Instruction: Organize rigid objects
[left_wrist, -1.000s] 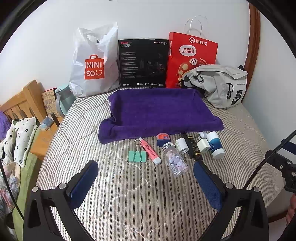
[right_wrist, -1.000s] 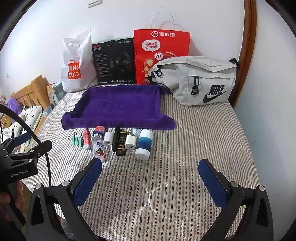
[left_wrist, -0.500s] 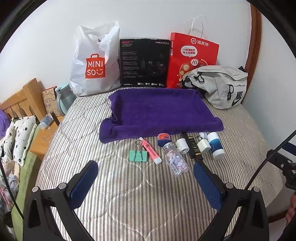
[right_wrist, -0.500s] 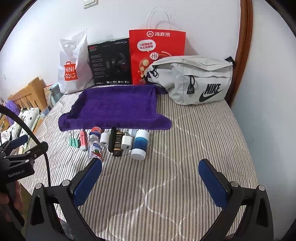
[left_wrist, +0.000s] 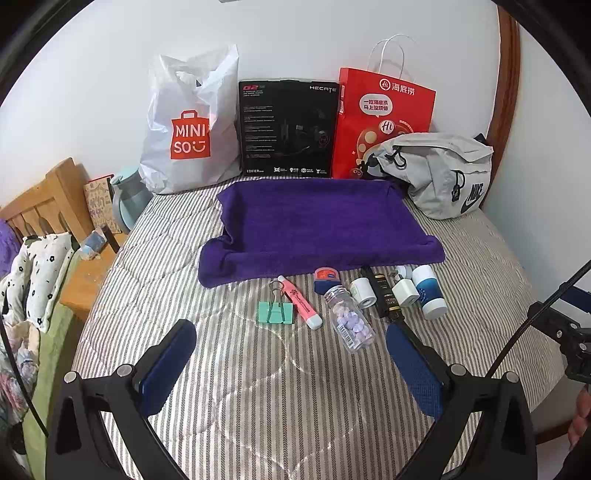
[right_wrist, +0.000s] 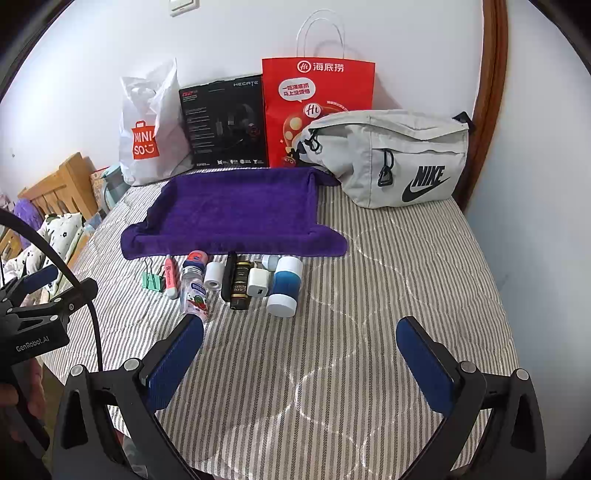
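With both grippers' fingers (left_wrist: 166, 365) (right_wrist: 424, 365) spread wide and empty, the clear tablet bottle (left_wrist: 349, 317) lies on the bed before the purple towel (left_wrist: 314, 229), probably light, hard, slippery; grip mid-body.

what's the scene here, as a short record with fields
surface: striped bed
towel: purple towel, nothing on it
row in front of towel: clip, highlighter, pill bottle, charger, blue-white bottle
at wall: white bag, black box, red bag, grey pouch
left gripper: open, holding nothing
right gripper: open, holding nothing
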